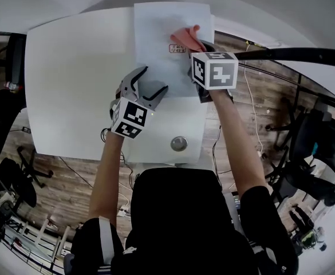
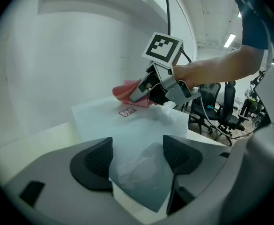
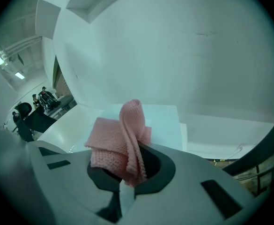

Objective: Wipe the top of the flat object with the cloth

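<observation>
on the table [image 1: 70, 85]: cloth [image 1: 185, 38] at the sheet's far end

on the white table lies the flat object, a pale, see-through sheet [image 1: 161, 39]. its far end reaches the table's back edge and its near corner points toward the person. the pink cloth sits over the far right part of the sheet, just beyond a small label [image 1: 177, 48].

the right gripper [image 1: 197, 49] has its jaws closed on the cloth. in its own view the folded, knitted fabric [image 3: 120, 142] bunches up out of the gripper [image 3: 127, 172], with the sheet [image 3: 165, 121] past it. the left gripper [image 1: 153, 80] has its jaws spread wide at the sheet's near end. its own view shows the sheet's corner [image 2: 137, 182] between the two dark pads [image 2: 92, 163], with neither pad pressing on it.

from the left gripper view the cloth [image 2: 125, 90] hangs at the sheet's top beside the label [image 2: 127, 111], under the right gripper [image 2: 141, 90]. whether the fabric presses on the surface is hard to tell. the label's print is too small to read. the marker cube hides the right gripper's jaws in the head view. a round metal disc [image 1: 178, 144] sits on the table near the person.
</observation>
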The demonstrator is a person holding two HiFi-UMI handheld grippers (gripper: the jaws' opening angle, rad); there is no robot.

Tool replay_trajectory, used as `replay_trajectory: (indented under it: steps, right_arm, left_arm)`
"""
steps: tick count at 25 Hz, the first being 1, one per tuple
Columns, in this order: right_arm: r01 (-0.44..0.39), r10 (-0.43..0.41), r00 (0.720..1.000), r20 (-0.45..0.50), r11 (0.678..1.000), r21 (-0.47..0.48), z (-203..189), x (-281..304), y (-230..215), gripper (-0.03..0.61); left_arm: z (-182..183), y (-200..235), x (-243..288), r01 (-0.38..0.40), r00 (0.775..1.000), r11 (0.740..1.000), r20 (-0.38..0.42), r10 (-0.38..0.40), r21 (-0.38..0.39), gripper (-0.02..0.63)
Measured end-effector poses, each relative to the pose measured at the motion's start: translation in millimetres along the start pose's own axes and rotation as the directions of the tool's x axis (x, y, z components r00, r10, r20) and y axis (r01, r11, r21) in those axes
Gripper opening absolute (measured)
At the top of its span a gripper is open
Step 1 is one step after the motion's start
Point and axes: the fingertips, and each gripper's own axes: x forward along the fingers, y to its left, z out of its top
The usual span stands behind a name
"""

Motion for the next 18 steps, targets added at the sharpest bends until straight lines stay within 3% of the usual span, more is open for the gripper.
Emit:
replay_trajectory:
  steps: [11,18]
  right_arm:
    - [-0.119,0.116,0.993,-0.039,0.988,-0.099,4,23,80,0.044]
    - [-0.152,0.144,0.988,-0.062,0.976,-0.155,-2,28,99,0.044]
  left_arm:
    - [-3,2,-4,-0.001,1.000,1.000,0.011,0.001,-0.004,0.331]
    - [-2,-1,0,-0.001,1.000,1.000,0.014,0.001,-0.003,0.331]
